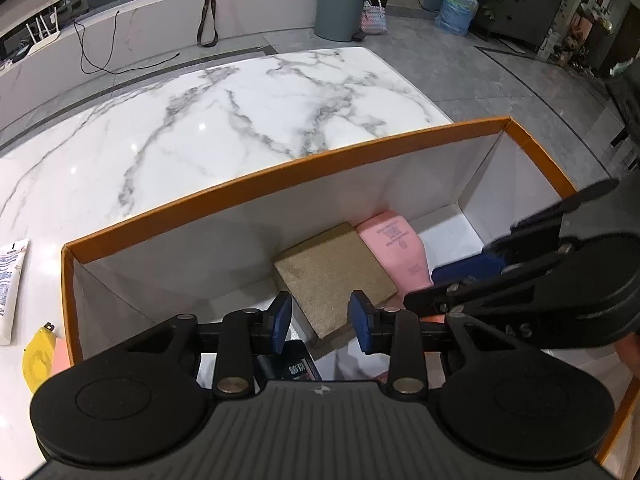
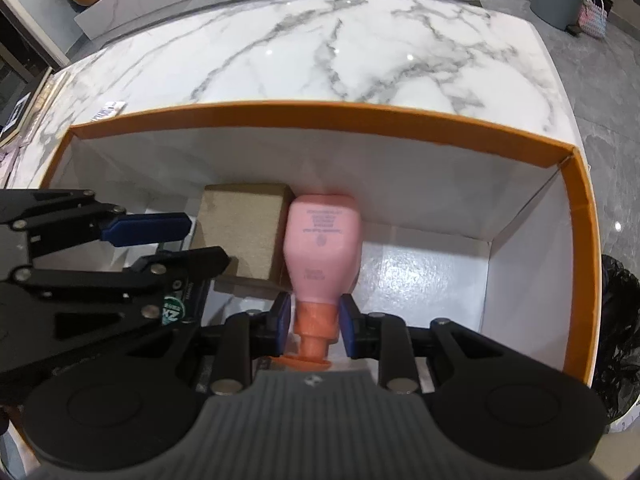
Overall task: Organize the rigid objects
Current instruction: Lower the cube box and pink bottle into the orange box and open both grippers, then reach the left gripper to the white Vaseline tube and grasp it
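Note:
An orange-rimmed white box (image 1: 280, 168) (image 2: 320, 120) stands on the marble table. In it lie a tan block (image 1: 332, 272) (image 2: 244, 232) and a pink bottle (image 1: 396, 248) (image 2: 324, 248) side by side. My right gripper (image 2: 314, 320) is inside the box with its jaws on either side of the bottle's orange neck (image 2: 316, 316), with small gaps showing. My left gripper (image 1: 320, 320) is open and empty, low over the near edge of the tan block. A dark labelled item (image 1: 296, 364) (image 2: 188, 300) lies under it.
On the table left of the box lie a white tube (image 1: 10, 284) and a yellow item (image 1: 38, 356). The marble table (image 1: 240, 120) stretches behind the box. A small packet (image 2: 108, 110) and books (image 2: 24, 116) sit at far left. A bin (image 1: 340, 0) stands on the floor.

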`<move>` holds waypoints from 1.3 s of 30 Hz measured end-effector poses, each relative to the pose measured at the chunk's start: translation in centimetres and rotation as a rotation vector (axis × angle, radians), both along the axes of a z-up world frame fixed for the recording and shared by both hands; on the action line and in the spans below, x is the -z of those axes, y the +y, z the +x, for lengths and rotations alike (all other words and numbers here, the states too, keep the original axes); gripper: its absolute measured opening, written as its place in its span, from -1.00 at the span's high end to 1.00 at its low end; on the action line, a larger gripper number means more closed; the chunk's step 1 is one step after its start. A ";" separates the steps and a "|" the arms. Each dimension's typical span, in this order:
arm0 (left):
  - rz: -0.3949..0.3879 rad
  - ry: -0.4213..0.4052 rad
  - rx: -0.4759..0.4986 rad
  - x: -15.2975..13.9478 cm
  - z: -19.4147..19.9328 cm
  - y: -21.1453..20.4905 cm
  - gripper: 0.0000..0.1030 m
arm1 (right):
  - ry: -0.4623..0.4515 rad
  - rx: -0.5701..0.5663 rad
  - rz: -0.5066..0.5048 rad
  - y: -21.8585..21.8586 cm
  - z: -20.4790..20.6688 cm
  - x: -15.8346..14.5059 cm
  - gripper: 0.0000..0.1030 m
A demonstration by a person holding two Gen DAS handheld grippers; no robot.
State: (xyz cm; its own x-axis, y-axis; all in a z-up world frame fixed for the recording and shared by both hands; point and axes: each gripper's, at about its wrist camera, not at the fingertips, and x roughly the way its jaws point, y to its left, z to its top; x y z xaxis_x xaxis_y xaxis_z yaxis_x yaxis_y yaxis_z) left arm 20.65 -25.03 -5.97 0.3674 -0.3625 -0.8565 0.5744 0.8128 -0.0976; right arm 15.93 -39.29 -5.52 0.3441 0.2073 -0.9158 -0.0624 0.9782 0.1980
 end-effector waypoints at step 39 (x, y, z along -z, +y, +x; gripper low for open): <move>-0.092 -0.181 -0.143 -7.9 -5.2 22.2 0.23 | -0.203 -0.295 -0.023 21.1 -2.8 -10.9 0.26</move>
State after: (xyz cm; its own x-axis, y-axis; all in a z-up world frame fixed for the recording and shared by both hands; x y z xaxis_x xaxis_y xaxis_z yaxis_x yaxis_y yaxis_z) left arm 15.45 -2.81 1.97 0.5652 -0.3695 -0.7376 0.4694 0.8793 -0.0808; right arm 13.15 -18.17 5.41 0.4485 0.3046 -0.8403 -0.3783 0.9165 0.1303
